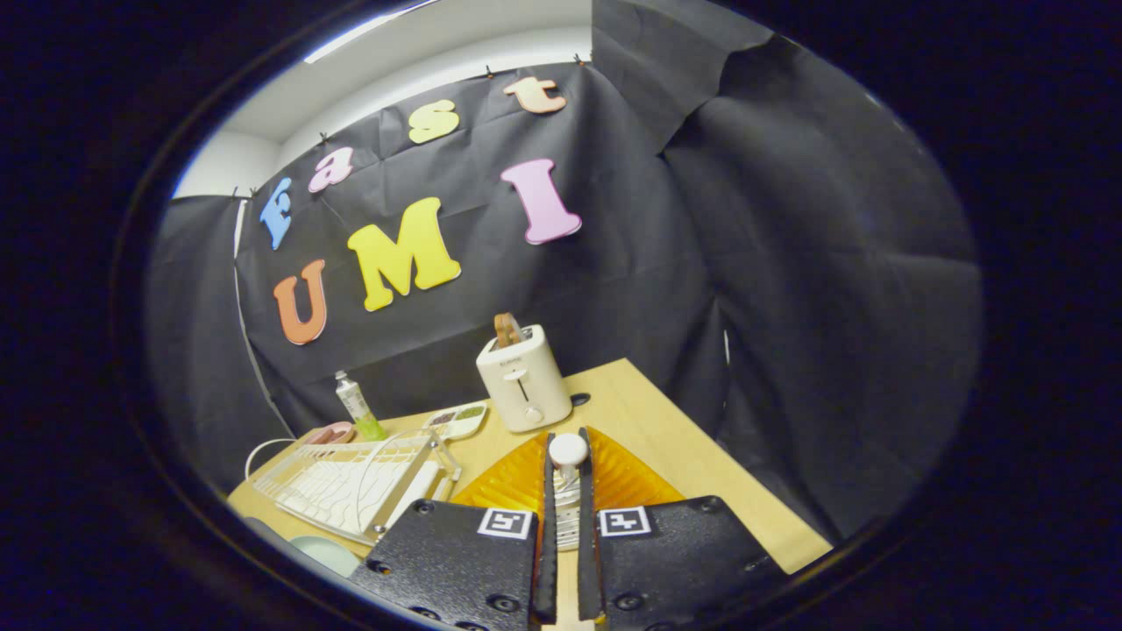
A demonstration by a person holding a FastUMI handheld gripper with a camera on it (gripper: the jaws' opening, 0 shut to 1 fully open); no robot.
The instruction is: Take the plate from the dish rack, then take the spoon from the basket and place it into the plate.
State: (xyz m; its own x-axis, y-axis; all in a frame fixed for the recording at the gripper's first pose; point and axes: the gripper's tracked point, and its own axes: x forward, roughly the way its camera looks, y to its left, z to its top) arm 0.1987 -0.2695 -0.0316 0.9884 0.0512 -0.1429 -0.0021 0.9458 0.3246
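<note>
At the far left of the light wooden table [666, 438] lies a white wire dish rack [351, 486], its slots running toward the hand-held gripper. Just below the rack's near corner a pale green rounded edge [320, 552] peeks out; what it belongs to cannot be told. Behind the rack, against the black cloth wall, a pink dish [331, 433] sits beside a white tube with a green cap [358, 406], which stands cap-down. To the right of the tube is a small white divided tray [459, 420] with dark and green contents. Next comes a cream toaster [523, 379] with a slice of toast [507, 329] sticking up from its slot.

Directly ahead of the hand-held gripper [568, 473], in front of the toaster, an orange ribbed plate [513, 478] lies on the table, spreading out to either side of the fingers [549, 491]. The fingers stand narrow, nearly together, and both press on the handle of a white spoon [568, 449], whose rounded end rises just above the fingertips, over the plate's middle. To the right the table runs bare to its edge.
</note>
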